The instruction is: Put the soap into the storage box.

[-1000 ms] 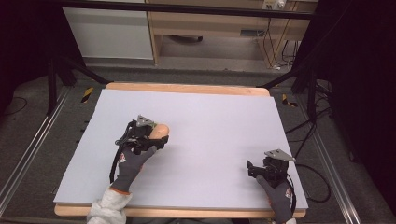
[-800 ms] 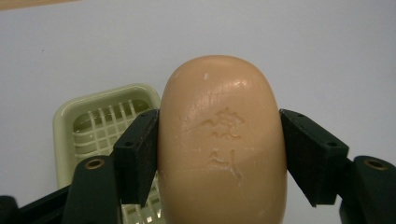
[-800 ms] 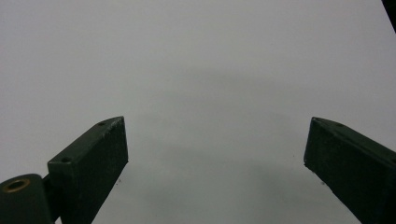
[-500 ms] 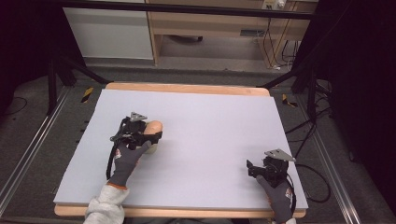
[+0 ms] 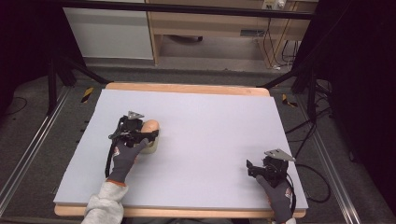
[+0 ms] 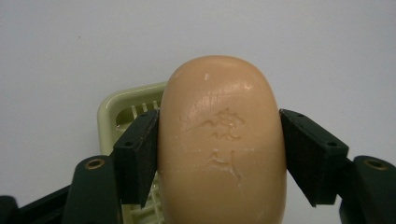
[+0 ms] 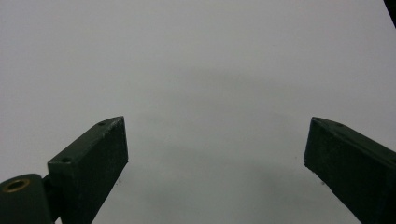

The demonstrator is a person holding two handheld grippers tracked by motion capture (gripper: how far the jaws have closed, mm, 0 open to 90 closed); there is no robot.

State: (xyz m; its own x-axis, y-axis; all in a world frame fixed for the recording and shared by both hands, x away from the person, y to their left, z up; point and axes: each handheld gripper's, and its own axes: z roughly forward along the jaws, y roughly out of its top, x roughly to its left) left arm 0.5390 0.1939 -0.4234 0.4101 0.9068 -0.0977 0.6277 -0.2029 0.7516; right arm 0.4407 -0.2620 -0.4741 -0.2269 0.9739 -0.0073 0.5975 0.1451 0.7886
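Note:
A tan oval soap bar (image 6: pixel 223 140) with a stamped mark is clamped between the two black jaws of my left gripper (image 6: pixel 219 149). Under it lies a pale yellow slotted soap dish (image 6: pixel 122 112), partly hidden by the bar. In the high view the left gripper (image 5: pixel 150 132) sits at the left middle of the table, with the soap bar (image 5: pixel 151 126) over the soap dish (image 5: pixel 149 148). My right gripper (image 5: pixel 254 169) rests near the front right corner, its jaws spread wide over bare table (image 7: pixel 215 93) with nothing between them.
The white table top (image 5: pixel 210 126) has a wooden rim (image 5: pixel 187 87). Black stand legs and cables lie on the floor to the left and right of the table. A cabinet and a wooden shelf stand behind it.
My left gripper has moved left and slightly toward the person with the soap bar, which now sits over the soap dish. The right gripper has stayed still.

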